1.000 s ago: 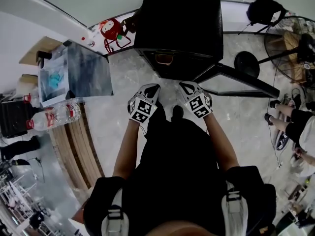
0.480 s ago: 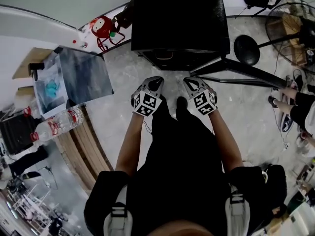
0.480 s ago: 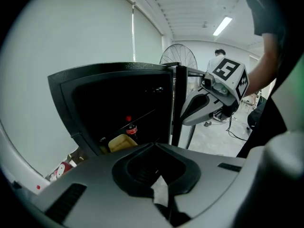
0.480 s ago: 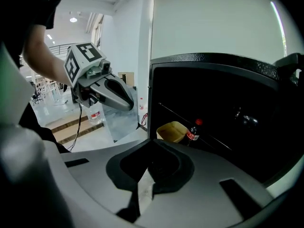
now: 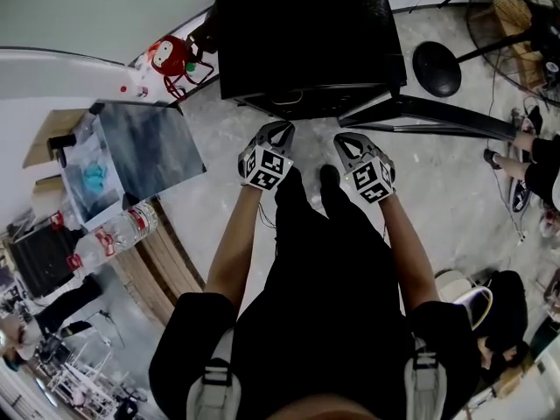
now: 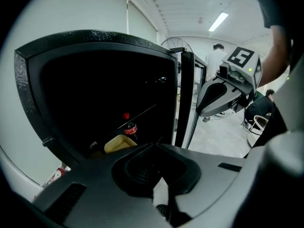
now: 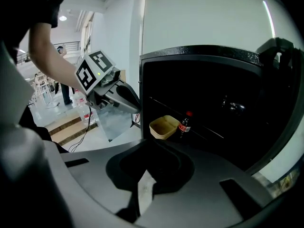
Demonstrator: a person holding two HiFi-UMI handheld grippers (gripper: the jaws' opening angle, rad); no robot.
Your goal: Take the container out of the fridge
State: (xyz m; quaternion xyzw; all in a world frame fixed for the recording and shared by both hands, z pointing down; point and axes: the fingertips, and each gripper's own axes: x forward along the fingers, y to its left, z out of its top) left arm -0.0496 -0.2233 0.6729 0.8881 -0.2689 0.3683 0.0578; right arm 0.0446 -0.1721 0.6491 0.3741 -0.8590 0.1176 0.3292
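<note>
A black mini fridge [image 5: 306, 33] stands open on the floor, its door [image 5: 429, 116] swung out to the right. On its shelf sits a tan open container [image 7: 164, 127] [image 6: 118, 144] with a small cola bottle [image 7: 185, 123] [image 6: 131, 128] right beside it. My left gripper [image 5: 278, 128] and right gripper [image 5: 346, 140] are held side by side just in front of the opening, both outside the fridge. Each has its jaws together with nothing between them. From the head view the container is hidden in the dark interior.
A glass-topped case [image 5: 144, 147] stands at the left, with water bottles [image 5: 114, 234] and wooden steps [image 5: 153, 269] near it. A red toy [image 5: 166, 59] lies by the fridge's left corner. A round stand base [image 5: 437, 68] and a fan [image 5: 512, 16] are at the right.
Both grippers have moved forward, closer to the fridge opening, and the fridge looms larger in the head view. Their jaws stay together.
</note>
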